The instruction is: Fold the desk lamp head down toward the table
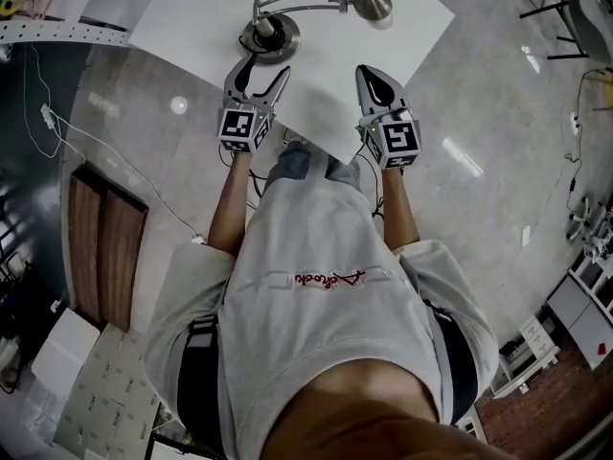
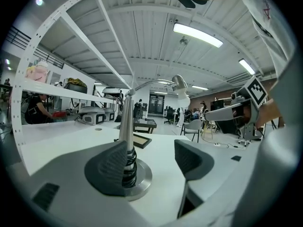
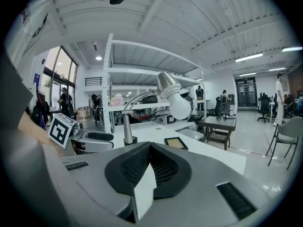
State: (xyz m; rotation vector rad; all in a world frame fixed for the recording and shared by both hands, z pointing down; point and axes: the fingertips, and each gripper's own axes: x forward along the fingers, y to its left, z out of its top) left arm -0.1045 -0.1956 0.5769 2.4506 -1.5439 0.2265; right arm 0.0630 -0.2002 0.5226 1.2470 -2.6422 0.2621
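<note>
**At the table's near corner: lamp head up, left gripper open, right gripper closed**

On the white table (image 1: 182,22), set back from its near corner, I find the desk lamp standing upright on its round metal base (image 1: 271,36). From the stem (image 2: 126,122) a curved arm runs toward the table's right edge. It carries the lamp head (image 1: 372,1) well clear of the table top. In the right gripper view the head (image 3: 176,100) sits high, with its white bulb facing down and to the side.

The left gripper (image 1: 265,70) reaches in over the edge left of the near corner, close to the lamp base. Its own view shows the jaws standing wide apart. The foot of the stem, with its dark coil (image 2: 129,167), rises just beyond the inner edge of the left pad; neither pad presses on it.

The right gripper (image 1: 370,73) reaches in over the edge right of the near corner, apart from the lamp. Its jaws are together with nothing between them.

A small picture frame (image 3: 176,143) lies flat on the table beyond the lamp.
</note>
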